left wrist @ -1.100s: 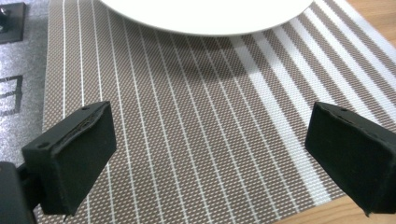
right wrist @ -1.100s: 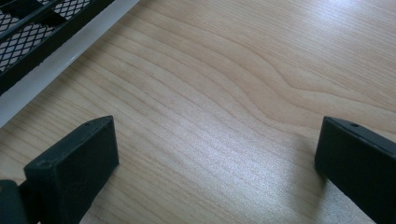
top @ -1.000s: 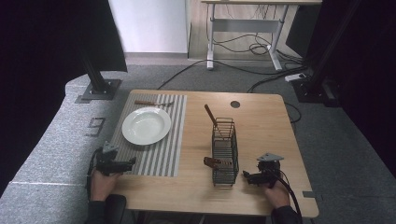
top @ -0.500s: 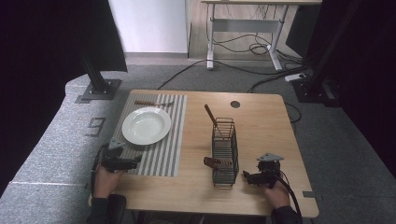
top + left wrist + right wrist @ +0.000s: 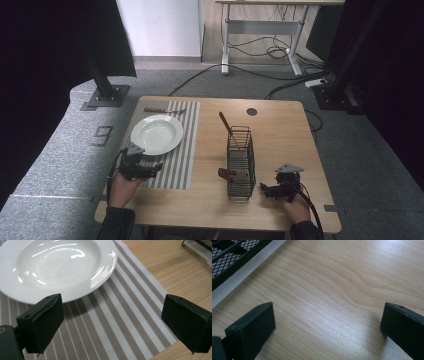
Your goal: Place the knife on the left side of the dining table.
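Jaws on both tools stand spread wide with nothing between them. We hold our left gripper (image 5: 150, 169) at the lower left of the high view, over the near part of the striped placemat (image 5: 185, 150), pointing toward the middle of the table (image 5: 280, 125). In the left gripper view the white plate (image 5: 57, 267) takes up the upper left, its rim just beyond the left jaw, and the placemat (image 5: 120, 322) runs between the two black jaws down to the wood at the lower right. In the high view the plate (image 5: 156, 134) sits on the placemat, and a brown-handled utensil (image 5: 161, 110) lies on the mat's far edge, above the plate.

We hold our right gripper (image 5: 266, 190) at the lower right of the high view, just beside the near end of the black wire basket (image 5: 240, 160) and apart from it. In the right gripper view bare wood lies between the jaws, and the basket's mesh (image 5: 229, 257) crosses the upper left corner. A wooden-handled utensil (image 5: 226, 124) leans out of the basket's far end, and another brown handle (image 5: 227, 174) sticks out of its left side near the front.
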`<state>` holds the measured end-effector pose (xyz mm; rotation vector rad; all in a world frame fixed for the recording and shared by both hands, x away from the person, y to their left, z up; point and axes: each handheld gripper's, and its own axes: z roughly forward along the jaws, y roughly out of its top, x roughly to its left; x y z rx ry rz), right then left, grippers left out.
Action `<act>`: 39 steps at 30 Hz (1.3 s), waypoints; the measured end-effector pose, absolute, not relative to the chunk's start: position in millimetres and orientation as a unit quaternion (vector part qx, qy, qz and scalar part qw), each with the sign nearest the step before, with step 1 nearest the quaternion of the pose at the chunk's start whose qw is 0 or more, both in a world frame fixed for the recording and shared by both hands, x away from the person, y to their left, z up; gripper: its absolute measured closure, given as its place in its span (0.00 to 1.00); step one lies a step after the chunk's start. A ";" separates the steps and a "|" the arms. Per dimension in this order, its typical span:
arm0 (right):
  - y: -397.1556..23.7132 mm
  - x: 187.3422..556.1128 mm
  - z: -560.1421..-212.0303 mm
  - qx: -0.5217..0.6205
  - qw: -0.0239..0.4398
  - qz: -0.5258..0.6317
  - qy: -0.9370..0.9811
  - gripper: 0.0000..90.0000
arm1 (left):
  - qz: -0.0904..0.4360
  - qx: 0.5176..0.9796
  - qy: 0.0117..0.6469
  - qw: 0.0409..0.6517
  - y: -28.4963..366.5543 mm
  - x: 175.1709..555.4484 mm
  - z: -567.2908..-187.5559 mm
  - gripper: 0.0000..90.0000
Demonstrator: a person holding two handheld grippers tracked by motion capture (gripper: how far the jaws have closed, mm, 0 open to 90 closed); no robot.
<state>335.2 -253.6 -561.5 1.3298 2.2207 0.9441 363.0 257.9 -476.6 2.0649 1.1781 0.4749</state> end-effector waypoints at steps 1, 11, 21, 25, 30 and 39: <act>-253.6 335.1 -561.5 0.474 0.192 0.336 0.791 0.00 | 0.179 0.798 0.452 0.356 254.3 364.1 -473.8 0.05; -253.6 335.1 -561.5 0.474 0.192 0.336 0.791 0.00 | 0.171 0.804 0.439 0.362 237.0 370.1 -463.6 0.06; -253.7 335.2 -561.5 0.474 0.192 0.336 0.791 0.00 | 0.164 0.813 0.423 0.364 216.7 376.2 -460.8 0.07; -253.7 335.2 -561.5 0.474 0.192 0.336 0.791 0.00 | 0.163 0.817 0.417 0.364 209.8 377.8 -459.1 0.06; -253.7 335.2 -561.5 0.474 0.192 0.336 0.791 0.00 | 0.161 0.820 0.410 0.367 203.2 379.8 -455.1 0.07; -253.7 335.2 -561.5 0.473 0.192 0.336 0.791 0.00 | 0.157 0.825 0.396 0.370 190.7 382.7 -449.3 0.07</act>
